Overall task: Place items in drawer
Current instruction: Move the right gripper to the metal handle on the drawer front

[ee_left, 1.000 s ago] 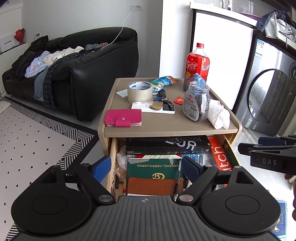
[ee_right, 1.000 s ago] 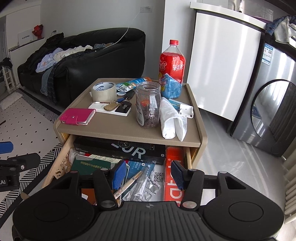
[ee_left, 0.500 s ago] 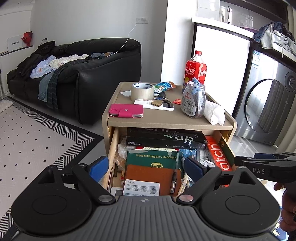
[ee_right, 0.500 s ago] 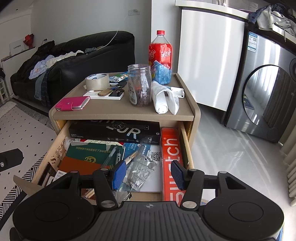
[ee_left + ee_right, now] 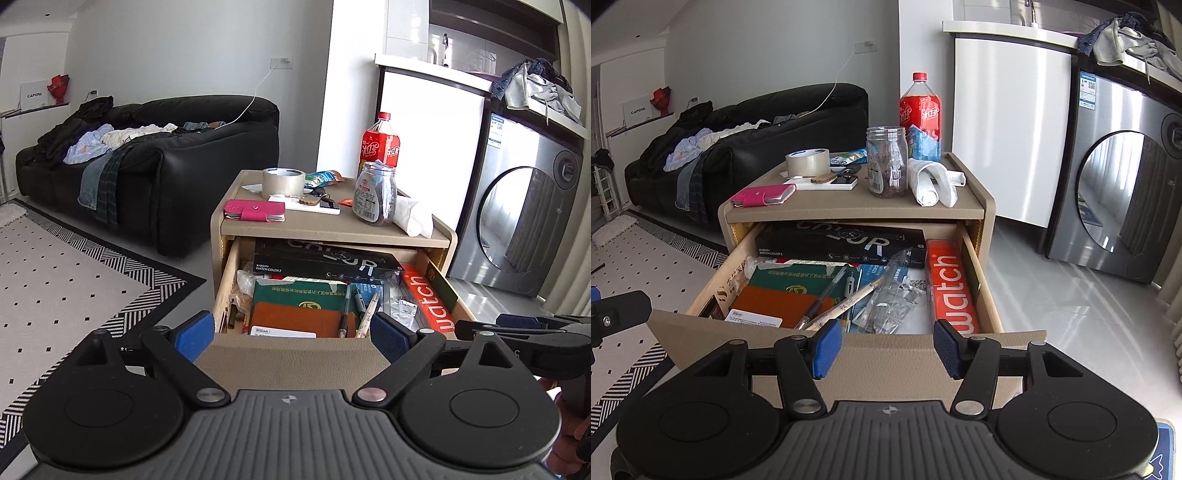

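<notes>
A: Start at the left. What is there to pick from?

B: On the desk [image 5: 849, 210], the pink wallet [image 5: 762, 195] lies at the front left corner. Then the tape roll [image 5: 808, 162], a white flat box with keys on it [image 5: 831, 181], the glass jar [image 5: 887, 161], a rolled white cloth [image 5: 932, 182], and the red bottle [image 5: 921, 110] at the back.

A: And the drawer?

B: The drawer [image 5: 846, 343] is pulled well out under the desk and is crowded: a green booklet, pens, foil packets, an orange watch box [image 5: 951, 288] along its right side. Little bare floor is left in it.

A: The tongs?

B: The left tongs [image 5: 291, 332] are released and hold nothing, low before the drawer front. The right tongs [image 5: 884, 345] are also spread and empty, just over the front panel.

A: So how would you take the first item?

B: I would judge the wallet easiest: flat, near the edge, clear of its neighbours. Come in level from the front with the left tongs, pinch across its thickness, lift clear of the desk lip, then lay it flat on the booklets instead of dropping it on the pens.
</notes>
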`<state>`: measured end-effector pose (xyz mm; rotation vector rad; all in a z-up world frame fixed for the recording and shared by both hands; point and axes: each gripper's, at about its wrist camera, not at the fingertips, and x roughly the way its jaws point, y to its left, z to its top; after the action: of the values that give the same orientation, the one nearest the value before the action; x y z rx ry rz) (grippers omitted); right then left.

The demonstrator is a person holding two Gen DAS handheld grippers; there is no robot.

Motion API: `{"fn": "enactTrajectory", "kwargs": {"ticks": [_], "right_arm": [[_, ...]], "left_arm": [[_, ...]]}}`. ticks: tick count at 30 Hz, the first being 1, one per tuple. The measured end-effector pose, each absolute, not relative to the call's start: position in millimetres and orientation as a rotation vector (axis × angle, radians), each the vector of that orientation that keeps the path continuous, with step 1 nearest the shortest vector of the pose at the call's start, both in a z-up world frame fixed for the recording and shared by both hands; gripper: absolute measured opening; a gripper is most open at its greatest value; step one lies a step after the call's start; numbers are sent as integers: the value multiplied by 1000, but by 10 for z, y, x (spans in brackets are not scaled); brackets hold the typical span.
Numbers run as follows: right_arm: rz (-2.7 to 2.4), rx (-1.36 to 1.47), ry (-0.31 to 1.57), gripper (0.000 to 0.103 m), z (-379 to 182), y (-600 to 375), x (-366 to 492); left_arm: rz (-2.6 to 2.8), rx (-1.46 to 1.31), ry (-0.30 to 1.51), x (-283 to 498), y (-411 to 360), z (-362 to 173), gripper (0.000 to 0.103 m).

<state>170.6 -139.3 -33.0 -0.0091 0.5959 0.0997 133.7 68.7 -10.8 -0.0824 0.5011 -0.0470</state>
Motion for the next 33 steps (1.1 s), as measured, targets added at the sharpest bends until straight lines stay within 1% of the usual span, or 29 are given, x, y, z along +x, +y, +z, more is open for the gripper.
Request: {"fn": "enactTrajectory", "kwargs": {"ticks": [8, 14, 24, 33], "right_arm": [[112, 4, 570, 59, -326, -1316, 1312], [132, -12, 570, 59, -500, -1184, 1167], [113, -17, 553, 59, -711, -1077, 1030], [79, -16, 457, 59, -869, -1020, 919]], "left_arm": [[-44, -95, 480, 924, 759, -87, 96], [-38, -115, 477, 713, 832, -84, 97], [-53, -139, 501, 521, 820, -151, 97], [-51, -111, 516, 462, 823, -228, 98]]}}
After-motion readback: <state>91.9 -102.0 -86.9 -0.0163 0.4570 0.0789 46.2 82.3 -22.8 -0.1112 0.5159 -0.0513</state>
